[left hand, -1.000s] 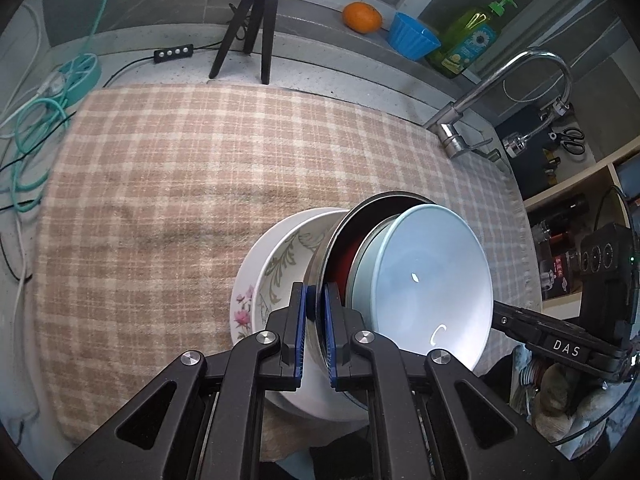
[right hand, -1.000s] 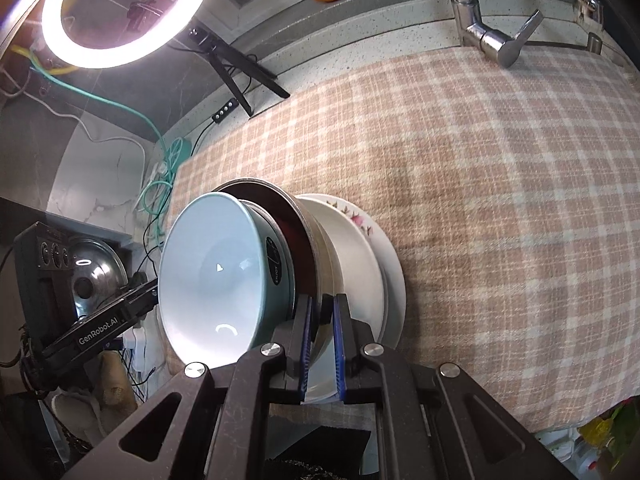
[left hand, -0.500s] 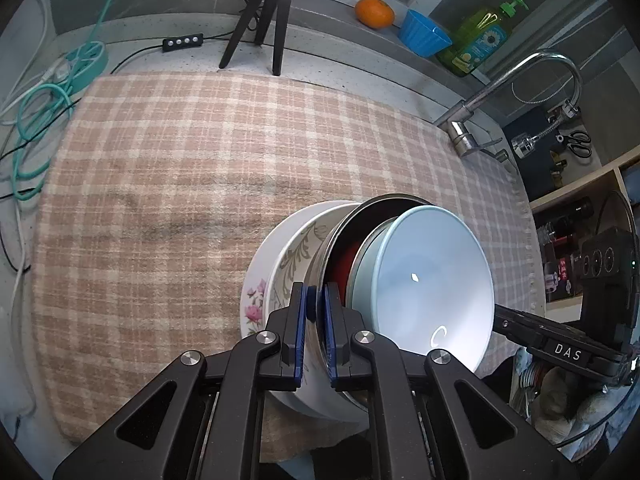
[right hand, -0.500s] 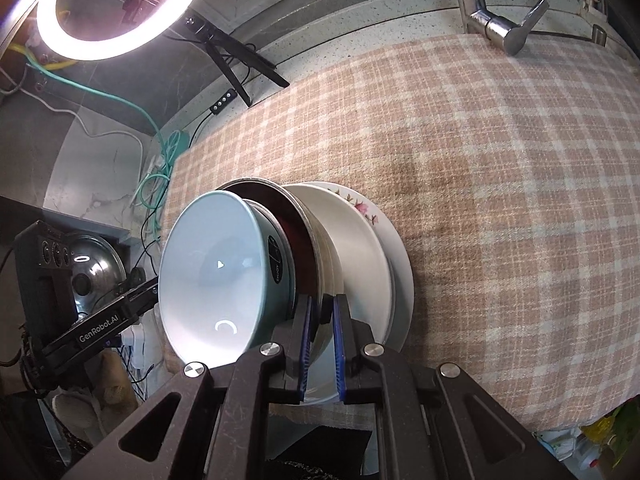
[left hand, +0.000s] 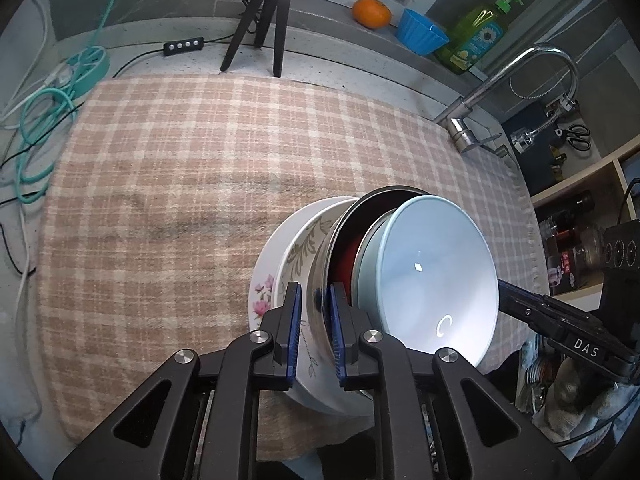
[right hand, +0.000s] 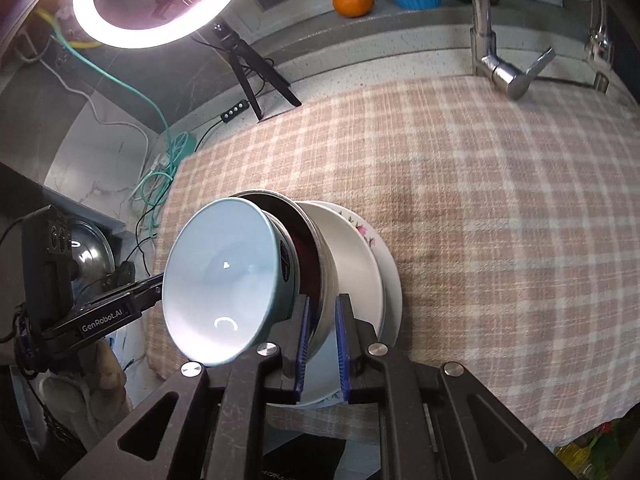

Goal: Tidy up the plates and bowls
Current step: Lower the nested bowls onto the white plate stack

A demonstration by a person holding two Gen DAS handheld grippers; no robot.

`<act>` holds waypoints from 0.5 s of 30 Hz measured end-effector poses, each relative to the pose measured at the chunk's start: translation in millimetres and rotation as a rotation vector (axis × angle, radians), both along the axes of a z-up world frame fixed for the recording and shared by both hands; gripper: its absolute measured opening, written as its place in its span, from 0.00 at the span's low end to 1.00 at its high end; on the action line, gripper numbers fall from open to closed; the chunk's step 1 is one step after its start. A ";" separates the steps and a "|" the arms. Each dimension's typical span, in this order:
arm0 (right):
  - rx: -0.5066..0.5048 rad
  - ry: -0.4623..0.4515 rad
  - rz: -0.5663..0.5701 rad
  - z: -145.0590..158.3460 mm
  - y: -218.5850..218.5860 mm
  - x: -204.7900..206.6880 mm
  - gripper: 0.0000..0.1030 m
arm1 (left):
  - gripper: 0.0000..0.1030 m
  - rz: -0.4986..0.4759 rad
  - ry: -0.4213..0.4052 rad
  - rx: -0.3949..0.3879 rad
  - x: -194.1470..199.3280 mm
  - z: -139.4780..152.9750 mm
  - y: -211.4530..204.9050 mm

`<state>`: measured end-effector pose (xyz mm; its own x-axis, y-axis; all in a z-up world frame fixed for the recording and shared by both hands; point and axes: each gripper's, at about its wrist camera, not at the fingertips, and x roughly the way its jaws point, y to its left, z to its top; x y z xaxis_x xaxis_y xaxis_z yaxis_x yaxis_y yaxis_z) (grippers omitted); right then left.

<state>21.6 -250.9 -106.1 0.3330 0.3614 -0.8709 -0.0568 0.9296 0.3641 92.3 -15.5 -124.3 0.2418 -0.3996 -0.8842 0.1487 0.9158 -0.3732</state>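
A stack of dishes rests on the checked cloth (left hand: pixel 180 180) near its front edge. White floral plates (left hand: pixel 272 276) (right hand: pixel 360 264) lie at the bottom, a steel bowl (left hand: pixel 320 268) (right hand: pixel 327 276) with a red inside sits on them, and a light blue bowl (left hand: pixel 428 276) (right hand: pixel 224 276) is nested on top. My left gripper (left hand: pixel 315 332) straddles the steel bowl's rim on one side and my right gripper (right hand: pixel 323 340) straddles it on the other. Both pairs of jaws are opening, with a small gap showing beside the rim between the pads.
A black tripod (left hand: pixel 260 20) stands at the cloth's far edge under a lit ring light (right hand: pixel 160 0). An orange (left hand: pixel 371 12), a blue cup (left hand: pixel 420 36) and a green soap bottle (left hand: pixel 476 36) sit on the back ledge. A faucet (left hand: pixel 520 76) rises far right; teal cables (left hand: pixel 44 120) lie left.
Both pairs of jaws, shut tight on the steel bowl's rim before, have parted a little. The stack now sits flatter on the cloth, and the hands have barely shifted.
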 end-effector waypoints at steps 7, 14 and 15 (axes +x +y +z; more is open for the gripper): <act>-0.037 -0.057 -0.013 9.9 -6.6 -12.4 0.15 | 0.18 0.033 -0.042 -0.005 -5.4 11.9 9.8; -0.099 -0.129 -0.014 24.1 -3.5 -27.5 0.16 | 0.18 0.058 -0.113 0.033 -19.2 28.6 17.1; -0.108 -0.139 -0.015 25.9 -2.9 -29.1 0.18 | 0.18 0.061 -0.125 0.039 -21.9 30.9 17.9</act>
